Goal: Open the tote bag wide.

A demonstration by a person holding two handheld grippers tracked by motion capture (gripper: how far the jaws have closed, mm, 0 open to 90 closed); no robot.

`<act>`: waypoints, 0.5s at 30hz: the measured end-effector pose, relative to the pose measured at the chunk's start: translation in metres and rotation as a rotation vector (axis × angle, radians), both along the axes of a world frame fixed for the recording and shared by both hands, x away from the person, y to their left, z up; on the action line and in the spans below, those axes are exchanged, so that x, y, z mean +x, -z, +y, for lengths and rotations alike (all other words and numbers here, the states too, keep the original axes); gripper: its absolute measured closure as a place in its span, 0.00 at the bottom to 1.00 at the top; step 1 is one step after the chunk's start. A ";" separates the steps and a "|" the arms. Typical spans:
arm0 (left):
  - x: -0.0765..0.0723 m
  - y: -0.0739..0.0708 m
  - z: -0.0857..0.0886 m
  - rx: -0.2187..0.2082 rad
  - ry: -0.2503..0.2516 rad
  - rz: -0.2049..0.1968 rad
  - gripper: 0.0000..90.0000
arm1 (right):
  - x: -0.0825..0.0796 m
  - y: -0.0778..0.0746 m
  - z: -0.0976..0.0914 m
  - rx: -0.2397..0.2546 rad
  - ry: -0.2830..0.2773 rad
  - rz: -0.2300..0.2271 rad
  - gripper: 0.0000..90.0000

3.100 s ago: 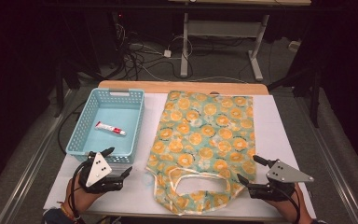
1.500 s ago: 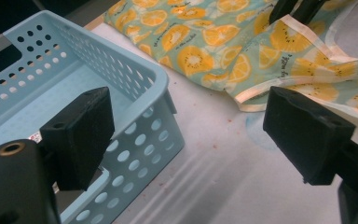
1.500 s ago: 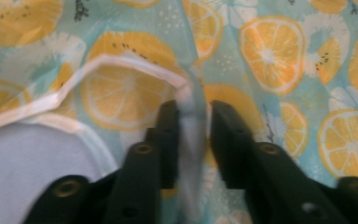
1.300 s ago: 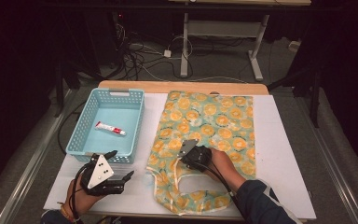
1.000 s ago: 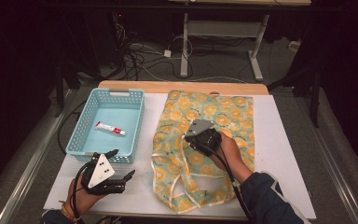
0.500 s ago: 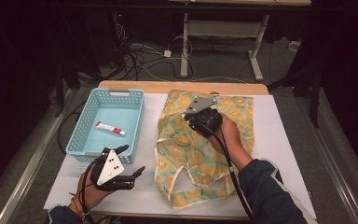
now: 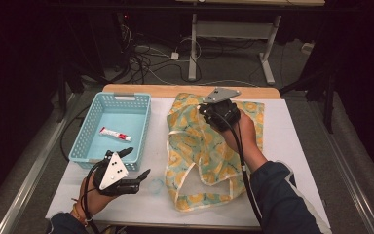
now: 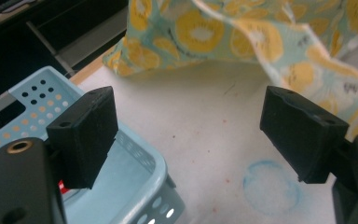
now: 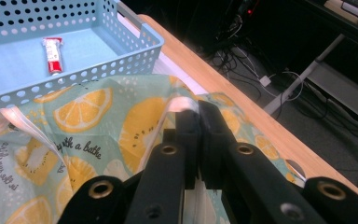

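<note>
1. Across the right half of the worktop [image 7: 292, 146], from its near edge toward the far edge, lies the lemon-print cloth bag [image 7: 199, 161]. Its upper layer is lifted at the far end, pinched by its pale handle strap [image 9: 182, 104] between the closed right tongs [image 7: 213, 108].
2. Judging by the tented fabric, the mouth of the bag is being pulled open. That lift looks partly done, and nothing has gone inside yet.
3. Near the front-left corner, the left tongs [image 7: 139, 163] hover with jaws spread wide and nothing between them, just beside the near corner of the basket.
4. On the left half sits the light blue perforated basket [image 7: 87, 141], and a red-and-white tube [image 7: 115, 134] lies on its floor. Bagging the tube seems to be what remains.
</note>
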State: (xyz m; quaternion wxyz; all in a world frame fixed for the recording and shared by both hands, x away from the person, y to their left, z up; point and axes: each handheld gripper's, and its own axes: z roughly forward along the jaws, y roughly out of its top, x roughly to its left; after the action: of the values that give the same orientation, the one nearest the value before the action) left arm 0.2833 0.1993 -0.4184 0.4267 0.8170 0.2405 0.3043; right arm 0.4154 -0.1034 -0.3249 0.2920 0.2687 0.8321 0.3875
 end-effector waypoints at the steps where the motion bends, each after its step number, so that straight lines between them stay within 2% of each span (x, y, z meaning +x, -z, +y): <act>1: 0.001 -0.002 -0.002 -0.004 0.000 -0.004 0.22 | -0.001 0.001 0.004 -0.004 -0.011 -0.001 0.98; 7: 0.003 -0.015 -0.020 -0.008 0.032 -0.032 0.23 | -0.006 -0.004 0.014 -0.002 -0.031 -0.018 0.98; 10: 0.002 -0.020 -0.028 -0.028 0.073 -0.030 0.30 | -0.010 -0.008 0.019 -0.008 -0.041 -0.029 0.98; 11: 0.002 -0.022 -0.030 -0.029 0.086 -0.031 0.36 | -0.011 -0.012 0.020 -0.001 -0.045 -0.038 0.98; 15: 0.004 -0.023 -0.036 -0.027 0.117 -0.016 0.41 | -0.013 -0.019 0.020 0.015 -0.045 -0.052 0.98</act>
State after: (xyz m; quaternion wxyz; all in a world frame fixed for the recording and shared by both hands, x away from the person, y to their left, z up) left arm 0.2874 0.1632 -0.3951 0.4568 0.8214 0.1929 0.2818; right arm 0.4023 -0.0839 -0.3056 0.3027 0.2421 0.8270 0.4071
